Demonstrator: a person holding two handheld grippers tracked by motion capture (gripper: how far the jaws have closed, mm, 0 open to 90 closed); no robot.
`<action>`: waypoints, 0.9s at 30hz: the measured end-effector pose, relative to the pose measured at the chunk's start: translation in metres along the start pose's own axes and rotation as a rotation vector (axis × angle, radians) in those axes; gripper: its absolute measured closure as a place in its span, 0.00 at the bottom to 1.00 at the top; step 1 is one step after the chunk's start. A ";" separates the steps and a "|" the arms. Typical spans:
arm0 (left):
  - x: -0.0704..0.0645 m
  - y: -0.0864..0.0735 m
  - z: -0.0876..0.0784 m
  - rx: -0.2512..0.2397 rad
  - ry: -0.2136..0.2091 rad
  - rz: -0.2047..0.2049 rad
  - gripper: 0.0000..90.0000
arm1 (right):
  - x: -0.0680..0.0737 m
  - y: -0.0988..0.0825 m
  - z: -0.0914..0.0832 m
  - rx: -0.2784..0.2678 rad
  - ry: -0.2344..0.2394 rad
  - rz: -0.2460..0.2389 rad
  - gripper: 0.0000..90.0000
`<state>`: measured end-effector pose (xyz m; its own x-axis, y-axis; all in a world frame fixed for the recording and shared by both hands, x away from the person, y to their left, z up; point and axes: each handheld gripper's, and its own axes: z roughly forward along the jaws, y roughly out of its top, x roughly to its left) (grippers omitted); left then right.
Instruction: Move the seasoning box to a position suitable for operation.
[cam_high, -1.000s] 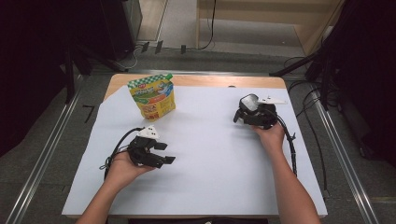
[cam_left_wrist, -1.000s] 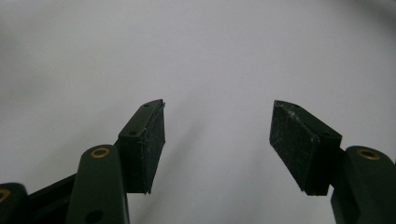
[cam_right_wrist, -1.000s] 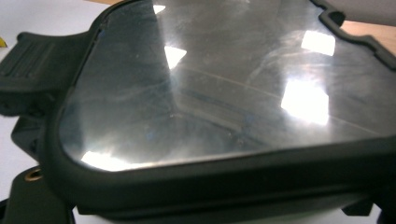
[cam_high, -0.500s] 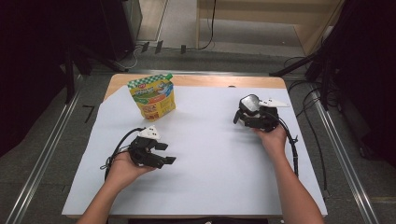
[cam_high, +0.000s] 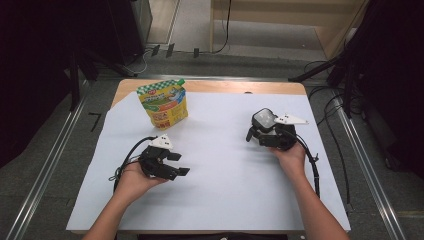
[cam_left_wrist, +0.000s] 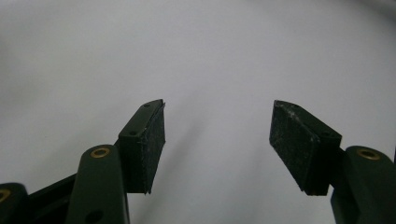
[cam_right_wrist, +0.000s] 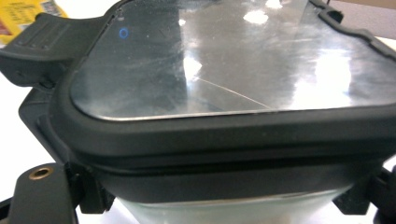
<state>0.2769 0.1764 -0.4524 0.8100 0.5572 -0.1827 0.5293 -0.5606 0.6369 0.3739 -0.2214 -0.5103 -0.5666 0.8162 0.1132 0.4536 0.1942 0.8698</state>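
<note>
I'm gripping the lidded box (cam_right_wrist: 224, 116) in my right claw (cam_high: 265, 131), right of the pouch (cam_high: 163, 103); left claw (cam_high: 167, 164) is gaping empty.

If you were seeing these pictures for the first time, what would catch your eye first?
The yellow-and-green printed food pouch standing at the white table's far left. Next, the clear container with a black-rimmed lid, clamped in the right gripper at the right. The left gripper rests open and empty, nearer the front.
</note>
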 end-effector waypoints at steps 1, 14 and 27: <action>0.000 0.000 0.000 -0.003 -0.003 -0.002 0.41 | 0.002 0.000 -0.001 0.000 0.003 -0.003 0.17; 0.001 0.007 0.004 -0.009 -0.017 0.005 0.41 | 0.033 -0.004 -0.022 0.005 0.082 -0.019 0.17; 0.002 0.014 0.010 0.000 -0.033 0.021 0.41 | 0.074 -0.011 -0.027 0.020 0.154 -0.068 0.17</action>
<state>0.2880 0.1634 -0.4510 0.8290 0.5247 -0.1935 0.5118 -0.5721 0.6409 0.3082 -0.1778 -0.4983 -0.6945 0.7079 0.1283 0.4236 0.2583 0.8682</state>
